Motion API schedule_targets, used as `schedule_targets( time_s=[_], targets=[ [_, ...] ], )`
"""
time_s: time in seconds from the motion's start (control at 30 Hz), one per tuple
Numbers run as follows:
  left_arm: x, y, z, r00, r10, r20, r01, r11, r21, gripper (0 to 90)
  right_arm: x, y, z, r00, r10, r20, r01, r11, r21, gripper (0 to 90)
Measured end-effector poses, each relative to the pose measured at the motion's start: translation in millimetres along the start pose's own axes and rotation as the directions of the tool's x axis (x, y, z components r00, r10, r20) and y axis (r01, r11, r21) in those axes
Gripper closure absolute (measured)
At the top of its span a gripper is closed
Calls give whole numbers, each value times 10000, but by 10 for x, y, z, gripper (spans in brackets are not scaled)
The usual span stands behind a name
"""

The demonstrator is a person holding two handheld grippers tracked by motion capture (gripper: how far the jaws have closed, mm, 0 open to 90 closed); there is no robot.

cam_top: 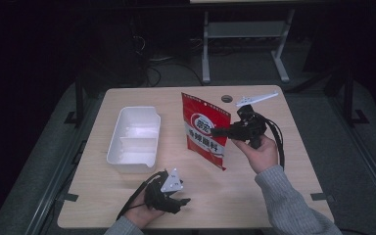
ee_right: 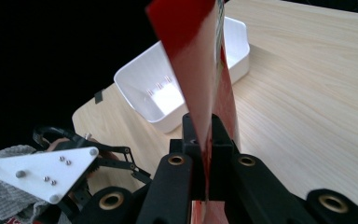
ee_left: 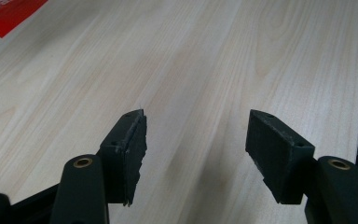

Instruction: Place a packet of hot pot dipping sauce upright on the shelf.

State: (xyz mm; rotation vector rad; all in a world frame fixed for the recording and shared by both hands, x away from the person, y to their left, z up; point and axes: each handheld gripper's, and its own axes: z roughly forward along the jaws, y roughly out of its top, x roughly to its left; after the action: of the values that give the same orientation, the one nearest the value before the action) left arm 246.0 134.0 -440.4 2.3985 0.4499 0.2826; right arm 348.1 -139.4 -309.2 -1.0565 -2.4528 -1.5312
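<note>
Pouch: red snack pouch point(cam_top: 205, 129) with white label and printed characters, lifted off the wooden table point(cam_top: 284, 166), hanging upright beside the white bin point(cam_top: 133, 139), its lower corner pointing down toward the tabletop.
Right gripper: right gripper point(cam_top: 225, 131) has its jaws pinched tight on the pouch's side edge; in the right gripper view the red film point(ee_right: 193, 70) runs up from between the closed pads.
Left gripper: left gripper point(cam_top: 181, 201) sits low at the near edge of the table, jaws spread wide with nothing between them; its own view looks past the pads point(ee_left: 128, 149) at bare wood, a red corner point(ee_left: 7, 14) far off at the upper left.
Bin: white two-compartment bin, looks empty, well apart from the left gripper, near the pouch.
Other: a white bracket-like piece point(cam_top: 257, 99) lies near the table's far edge, behind the right gripper.
Step in hand: likely carrying the pouch toward the bin.
Risk, slip: the grip is on one thin edge only, so the slick film could slide out if the hand swings fast.
Risk, swing: hanging from its side, the pouch can twist and catch the bin's rim instead of dropping inside.
Risk, fit: the pouch looks tall against the compartments, so it may end up propped on the divider rather than lying flat.
</note>
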Motion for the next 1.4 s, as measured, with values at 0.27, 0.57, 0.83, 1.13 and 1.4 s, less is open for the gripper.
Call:
schedule_targets(
  time_s=[0.27, 0.57, 0.83, 1.13, 1.4],
  targets=[
    [-27, -54, -36, 10000, 51, -59, -50, 10000, 76, 363, 35, 101, 119, 9998, -38, -202, 37, 10000, -21, 895],
    [-25, -65, -48, 9999, 74, -112, -73, 9999, 95, 352, 67, 261, 264, 9993, -49, -373, 44, 9999, -126, 895],
    [-27, -67, -65, 9999, 56, -99, -55, 10000, 30, 350, 114, 447, 387, 9987, -175, -469, 167, 9997, -175, 895],
    [-12, -113, -128, 9999, -30, -150, 29, 10000, -76, 350, 152, 634, 558, 9981, -337, -507, 329, 9993, -165, 895],
    [-12, -118, -133, 9999, -13, -130, 12, 10000, -38, 350, 173, 760, 677, 9978, -450, -488, 441, 9988, -199, 895]
  ],
)
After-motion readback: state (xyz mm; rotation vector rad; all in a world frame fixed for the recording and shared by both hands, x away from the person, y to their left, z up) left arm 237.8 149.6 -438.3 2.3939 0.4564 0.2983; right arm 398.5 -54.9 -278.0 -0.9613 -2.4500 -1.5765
